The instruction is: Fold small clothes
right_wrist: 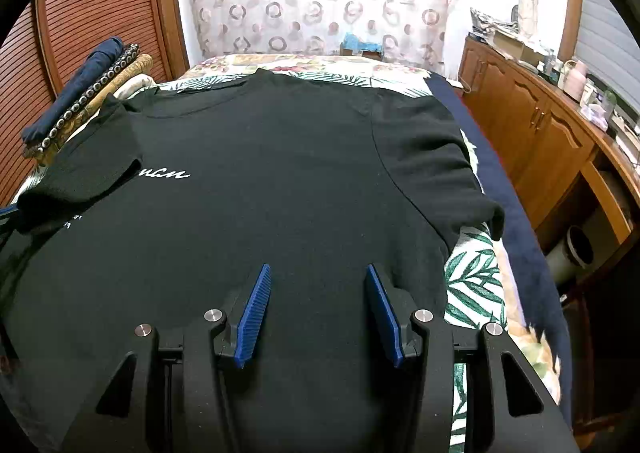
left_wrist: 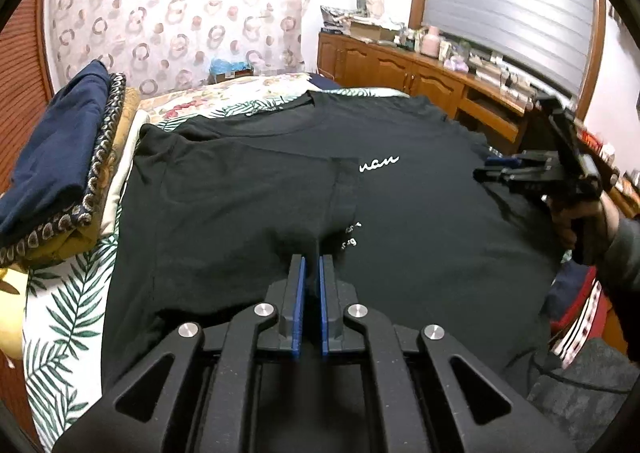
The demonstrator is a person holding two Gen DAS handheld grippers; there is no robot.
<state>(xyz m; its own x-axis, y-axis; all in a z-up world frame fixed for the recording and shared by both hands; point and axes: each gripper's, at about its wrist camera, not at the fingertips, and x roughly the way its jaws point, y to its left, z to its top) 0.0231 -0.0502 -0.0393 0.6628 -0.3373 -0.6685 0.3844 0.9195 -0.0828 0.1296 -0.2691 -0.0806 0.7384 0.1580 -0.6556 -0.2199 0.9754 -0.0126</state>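
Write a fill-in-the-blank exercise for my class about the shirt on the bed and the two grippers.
1. The T-shirt spread on the bed is ____ in colour.
2. The left gripper pinches a fold of the shirt, so its jaws are ____.
3. The right gripper holds nothing; its jaws are ____.
4. The lettering on the shirt is ____.

Missing words: black; shut; open; white

Both wrist views look closely across the same black shirt (left_wrist: pixel 260 193).

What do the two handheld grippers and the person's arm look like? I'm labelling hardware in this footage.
Both the left gripper and right gripper are matte black, with angular linkage arms, silver round pivot bolts and blue ribbed finger pads. The person's hand shows a grey sleeve.
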